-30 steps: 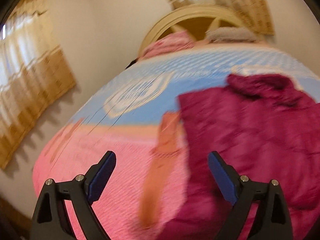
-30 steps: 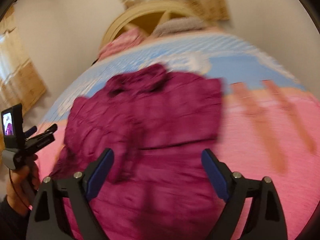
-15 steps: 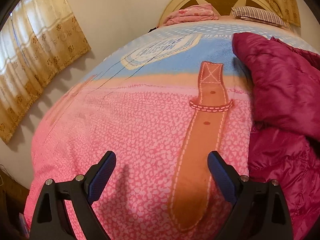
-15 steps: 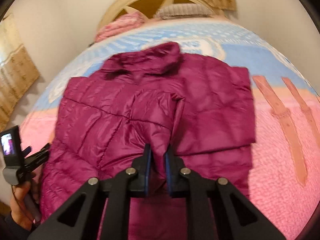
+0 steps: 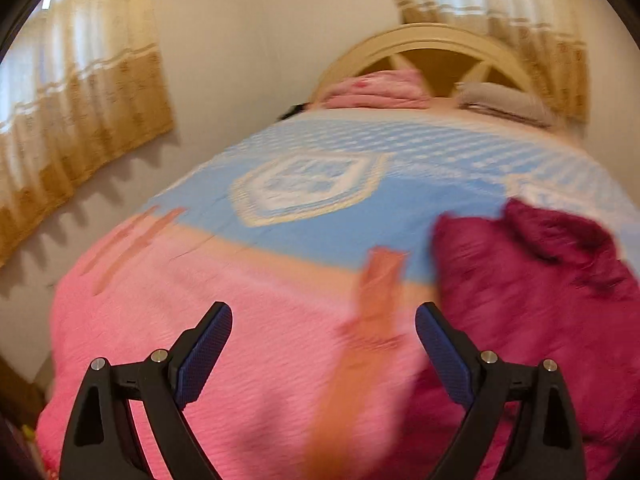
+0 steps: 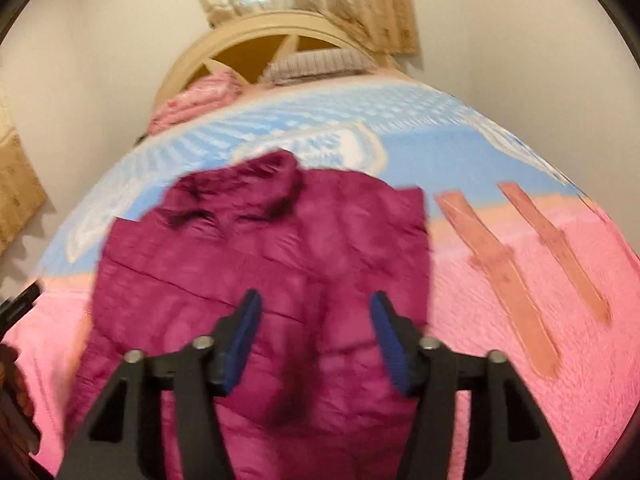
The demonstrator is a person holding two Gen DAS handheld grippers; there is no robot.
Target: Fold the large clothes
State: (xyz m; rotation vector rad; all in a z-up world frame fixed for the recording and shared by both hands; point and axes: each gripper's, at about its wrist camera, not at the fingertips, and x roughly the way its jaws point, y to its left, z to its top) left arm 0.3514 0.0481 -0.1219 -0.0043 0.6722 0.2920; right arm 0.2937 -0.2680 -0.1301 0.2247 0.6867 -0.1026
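Magenta puffer jacket (image 6: 272,280) lies flat on the bedspread (image 6: 520,380), roughly mid-bed w/ its lower part over the pink zone and its top over the blue zone. Collar (image 6: 256,184) points toward the headboard (image 6: 256,40); hem end comes toward the cameras. Long axis runs foot-to-head of the bed, approx. in line w/ the right wrist view. Sides look folded in, so the outline is a tall block w/ a straight right edge; frames are blurred, seams hard to read.

Right gripper (image 6: 316,336) hangs over the lower middle of the jacket, jaws part-way apart and opening; blue pads (image 6: 244,340) show jacket fabric behind the gap, but nothing pinched between them.

Left gripper (image 5: 324,356) sits off to the jacket's left, jaws wide, nothing in them. Below its gap: pink bedspread and an orange strap print (image 5: 368,340). In that view the jacket (image 5: 532,304) fills the right side, just beside the right finger; contact can't be told.

At the head end: folded pink blanket (image 6: 200,100) and striped pillow (image 6: 320,64). Curtains (image 5: 80,120) on the left wall and behind the headboard.
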